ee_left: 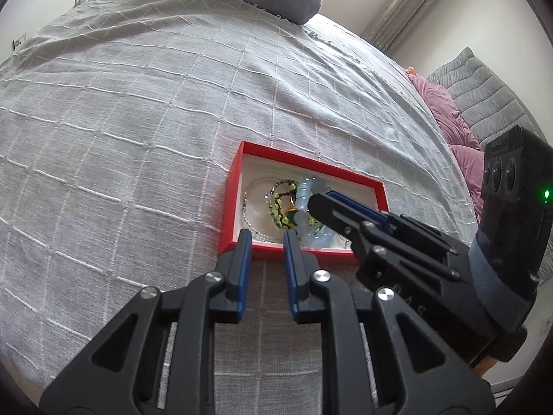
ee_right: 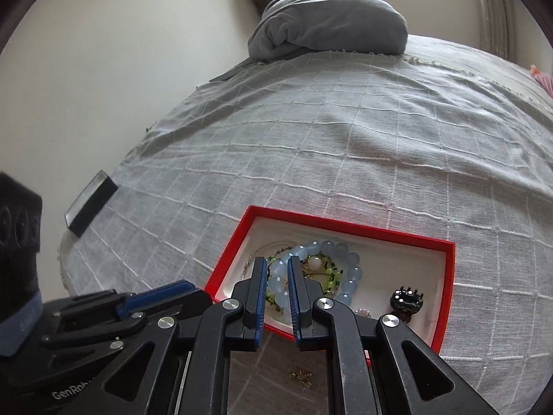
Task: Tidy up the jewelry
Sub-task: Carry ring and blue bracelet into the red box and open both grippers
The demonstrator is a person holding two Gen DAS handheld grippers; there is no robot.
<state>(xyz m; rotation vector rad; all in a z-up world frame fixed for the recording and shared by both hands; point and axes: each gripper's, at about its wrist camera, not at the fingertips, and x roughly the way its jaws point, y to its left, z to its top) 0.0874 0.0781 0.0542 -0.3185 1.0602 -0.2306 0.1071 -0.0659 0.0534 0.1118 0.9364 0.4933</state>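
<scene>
A red tray with a white inside lies on the grey bed. In it are a pale blue bead bracelet, a green bead bracelet, a thin silver chain and a small dark claw clip. My right gripper is over the tray, its jaws a bead's width apart around the blue bracelet. My left gripper is open and empty at the tray's near edge. A small gold piece lies on the bedspread before the tray.
A grey checked bedspread covers the bed. A rolled grey blanket lies at the far end. Pink cushions and a grey quilted cushion are on the right. A flat black object lies at the bed's left edge.
</scene>
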